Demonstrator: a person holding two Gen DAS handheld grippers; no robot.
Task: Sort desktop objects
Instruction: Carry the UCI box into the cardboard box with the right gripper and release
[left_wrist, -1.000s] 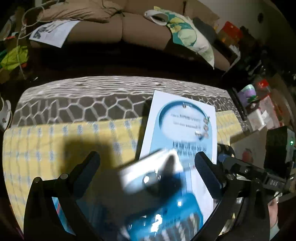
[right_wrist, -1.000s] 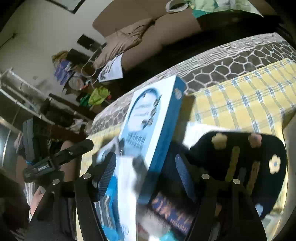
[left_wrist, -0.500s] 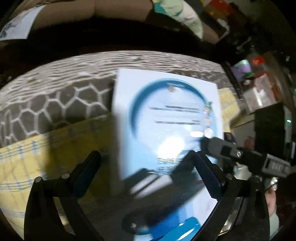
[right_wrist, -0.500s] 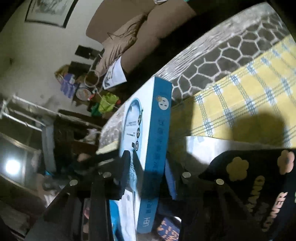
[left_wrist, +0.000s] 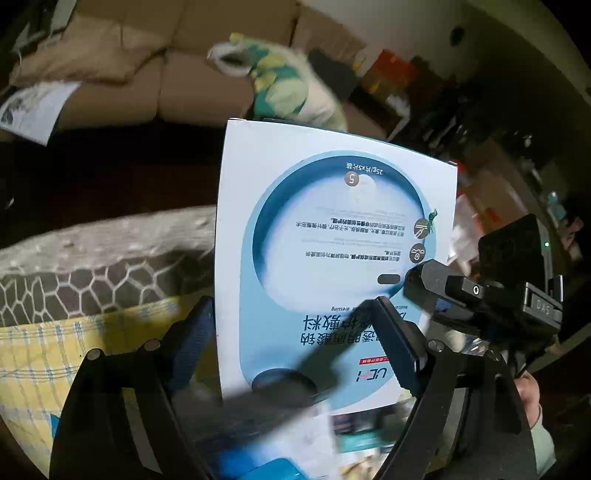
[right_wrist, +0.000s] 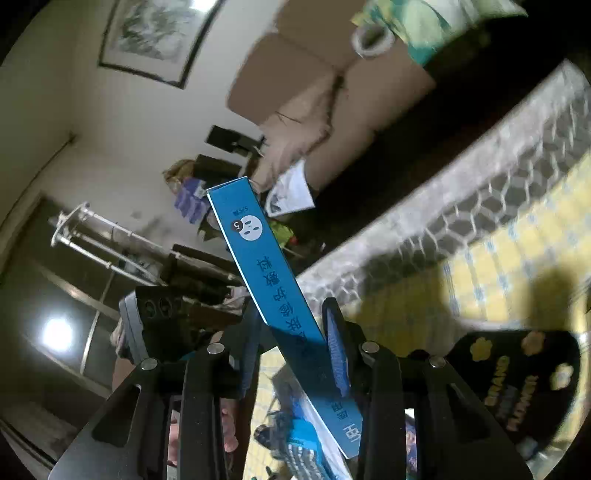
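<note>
A flat white box with a blue ring print is raised off the table and stands nearly on end in the left wrist view. My right gripper is shut on its thin blue side; one of its fingers shows at the box's right edge. My left gripper is below and in front of the box's printed face. Its jaws are closing, and the pads do not press on the box. The right fingertip overlaps the box's face, the left one is just outside its left edge.
A yellow checked cloth lies over a grey hexagon-patterned cover. A black pouch with yellow flowers rests on the cloth at right. Blue packets lie under the grippers. A brown sofa stands behind, clutter to the right.
The box lay flat on the table; it has been lifted and tipped up on end. My right gripper has shut on its edge. Both grippers rose, and the left jaws narrowed.
</note>
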